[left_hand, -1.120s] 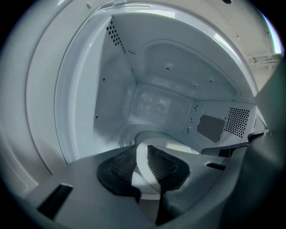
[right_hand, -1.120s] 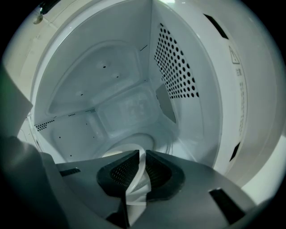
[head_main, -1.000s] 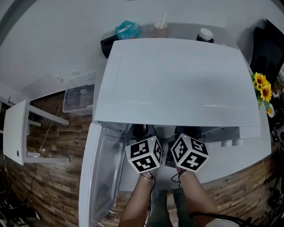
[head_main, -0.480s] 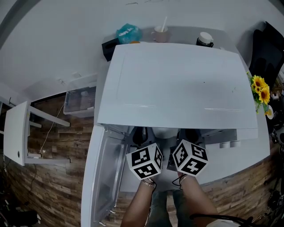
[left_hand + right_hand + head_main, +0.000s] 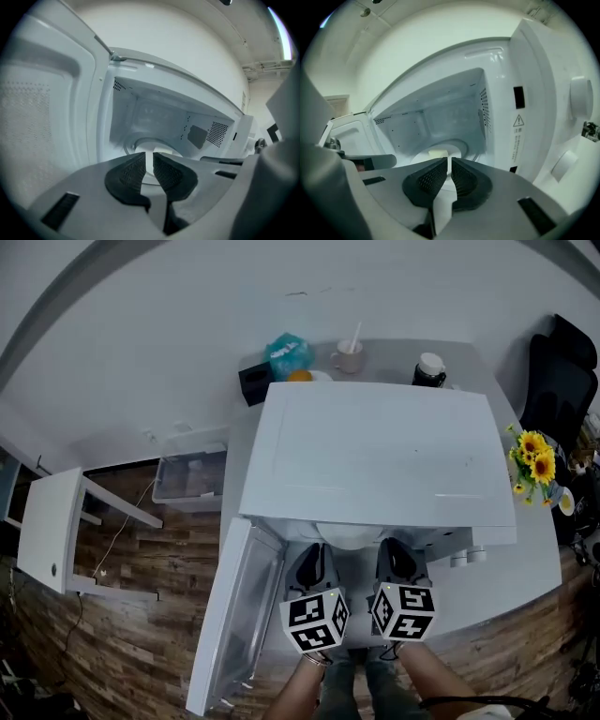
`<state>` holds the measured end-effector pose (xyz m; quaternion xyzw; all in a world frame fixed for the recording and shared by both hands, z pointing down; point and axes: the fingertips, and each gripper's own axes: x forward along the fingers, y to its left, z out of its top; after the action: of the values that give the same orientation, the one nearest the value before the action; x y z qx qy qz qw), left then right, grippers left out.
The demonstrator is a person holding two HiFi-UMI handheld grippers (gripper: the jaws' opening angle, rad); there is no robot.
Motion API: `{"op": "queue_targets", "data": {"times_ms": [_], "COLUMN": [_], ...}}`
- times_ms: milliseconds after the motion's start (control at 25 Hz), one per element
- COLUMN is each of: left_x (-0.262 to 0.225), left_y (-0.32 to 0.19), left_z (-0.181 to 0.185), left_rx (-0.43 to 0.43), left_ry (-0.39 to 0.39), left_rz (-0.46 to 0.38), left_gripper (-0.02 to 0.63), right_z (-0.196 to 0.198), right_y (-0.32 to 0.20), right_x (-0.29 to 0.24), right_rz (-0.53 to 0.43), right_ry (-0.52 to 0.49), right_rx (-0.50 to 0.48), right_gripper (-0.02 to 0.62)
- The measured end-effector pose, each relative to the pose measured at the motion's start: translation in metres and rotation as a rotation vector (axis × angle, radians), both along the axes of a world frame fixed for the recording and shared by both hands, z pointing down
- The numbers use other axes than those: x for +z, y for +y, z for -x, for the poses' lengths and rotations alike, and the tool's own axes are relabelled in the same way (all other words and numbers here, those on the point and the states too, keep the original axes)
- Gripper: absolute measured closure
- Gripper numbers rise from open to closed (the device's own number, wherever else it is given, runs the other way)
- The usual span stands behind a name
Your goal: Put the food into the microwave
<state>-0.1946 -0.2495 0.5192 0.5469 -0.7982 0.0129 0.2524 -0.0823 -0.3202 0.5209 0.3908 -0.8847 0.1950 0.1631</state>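
White boxy microwave point(image 5: 375, 451) on grey counter point(image 5: 530, 549). Its white door point(image 5: 234, 615) is swung open leftward, just beside left gripper point(image 5: 149, 161). White knob panel point(image 5: 543, 117) flanks right gripper point(image 5: 449, 165). Both sit at the cavity mouth, side by side. Left jaws closing, thin gap, nothing between. Right jaws barely apart, empty. Pale yellow food block point(image 5: 438, 153) on round white plate point(image 5: 423, 157) inside cavity. Yellow sunflowers point(image 5: 536, 454), pale mug point(image 5: 350, 359) and teal bag point(image 5: 288, 354) well apart.

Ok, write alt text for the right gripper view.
An open microwave seen past the right gripper, whose jaws stand a slit apart with nothing between them. A pale block of food sits on the turntable inside; two knobs show on the panel at right.
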Motion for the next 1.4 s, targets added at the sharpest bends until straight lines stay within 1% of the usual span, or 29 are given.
{"op": "queue_targets", "data": {"times_ms": [120,200,320,440,560,680,800,920,1120,1400], "left_x": [-0.009,-0.015,-0.026,-0.042,-0.057,-0.064,-0.071,-0.074,-0.068,-0.069], "left_y": [0.017,0.029,0.04,0.043,0.053,0.062,0.065,0.07,0.076,0.076], "left_z": [-0.013,-0.023,-0.036,-0.046,-0.057,-0.063,-0.068,-0.073,-0.085,-0.088], "left_rx": [0.014,0.02,0.037,0.065,0.07,0.051,0.044,0.05,0.056,0.066], "left_ry": [-0.01,-0.012,-0.01,-0.033,-0.039,-0.028,-0.038,-0.048,-0.042,-0.052], "left_rz": [0.018,0.031,0.041,0.029,0.015,0.01,0.005,0.0,0.021,0.022], "left_gripper": [0.59,0.601,0.603,0.603,0.603,0.603,0.603,0.603,0.603,0.603], "right_z": [-0.01,-0.016,-0.019,-0.017,-0.023,-0.032,-0.041,-0.048,-0.058,-0.057], "right_y": [0.012,0.023,0.038,0.048,0.064,0.075,0.08,0.087,0.096,0.095], "right_x": [-0.009,-0.016,-0.028,-0.044,-0.058,-0.073,-0.083,-0.078,-0.06,-0.072], "right_rz": [-0.018,-0.021,-0.033,-0.062,-0.07,-0.079,-0.093,-0.097,-0.088,-0.103], "right_ry": [0.03,0.038,0.036,0.022,0.014,-0.005,-0.018,0.0,0.05,0.022], "right_rx": [-0.049,-0.082,-0.135,-0.182,-0.212,-0.227,-0.233,-0.242,-0.247,-0.239], "right_gripper": [0.572,0.577,0.577,0.577,0.578,0.578,0.578,0.578,0.578,0.578]}}
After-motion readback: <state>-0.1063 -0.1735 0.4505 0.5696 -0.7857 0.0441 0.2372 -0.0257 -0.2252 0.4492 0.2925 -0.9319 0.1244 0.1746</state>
